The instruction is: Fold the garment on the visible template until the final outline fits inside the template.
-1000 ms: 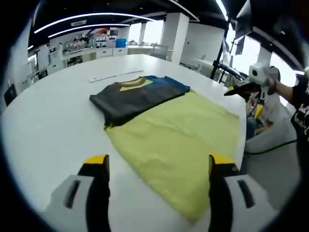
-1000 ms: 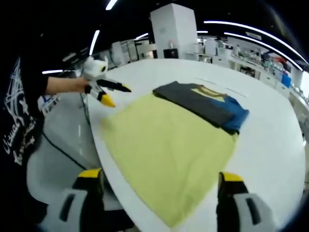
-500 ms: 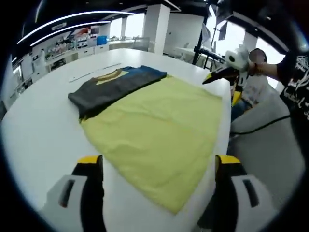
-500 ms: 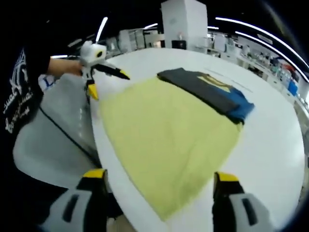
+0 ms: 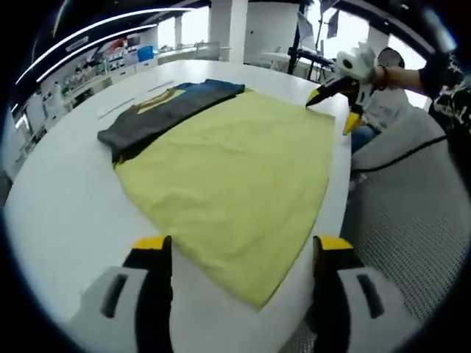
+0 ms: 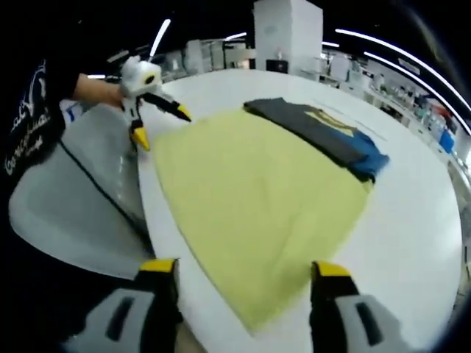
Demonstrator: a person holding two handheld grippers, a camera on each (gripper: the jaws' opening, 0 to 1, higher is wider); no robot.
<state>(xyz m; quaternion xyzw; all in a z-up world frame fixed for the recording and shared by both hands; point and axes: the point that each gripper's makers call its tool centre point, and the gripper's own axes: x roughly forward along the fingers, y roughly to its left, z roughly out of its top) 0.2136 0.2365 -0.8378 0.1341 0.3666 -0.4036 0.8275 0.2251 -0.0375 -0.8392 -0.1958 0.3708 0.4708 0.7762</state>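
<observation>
Yellow sheet: the template point(image 5: 228, 169) lies flat on the white table point(image 5: 59, 198), one corner close to the table's near edge; seen from the other side point(image 6: 257, 198) it spreads the same way
Garment: a dark grey shirt point(image 5: 158, 118) with a blue part and a yellow collar, folded into a long strip; it rests across the template's far edge, partly on the yellow, partly on the bare table; in the right gripper view point(image 6: 324, 136) its blue end points toward the table's right side
Left gripper: point(image 5: 239, 257) jaws spread wide, holding nothing; it hangs above the template's near corner; in the right gripper view point(image 6: 158, 121) it hovers at the template's far left corner, jaws apart
Right gripper: point(image 6: 243, 283) jaws parted and bare, over the near corner; in the left gripper view point(image 5: 335, 99) it hovers by the far right corner
Person: a hand point(image 5: 379, 73) and dark sleeve grip the right gripper
</observation>
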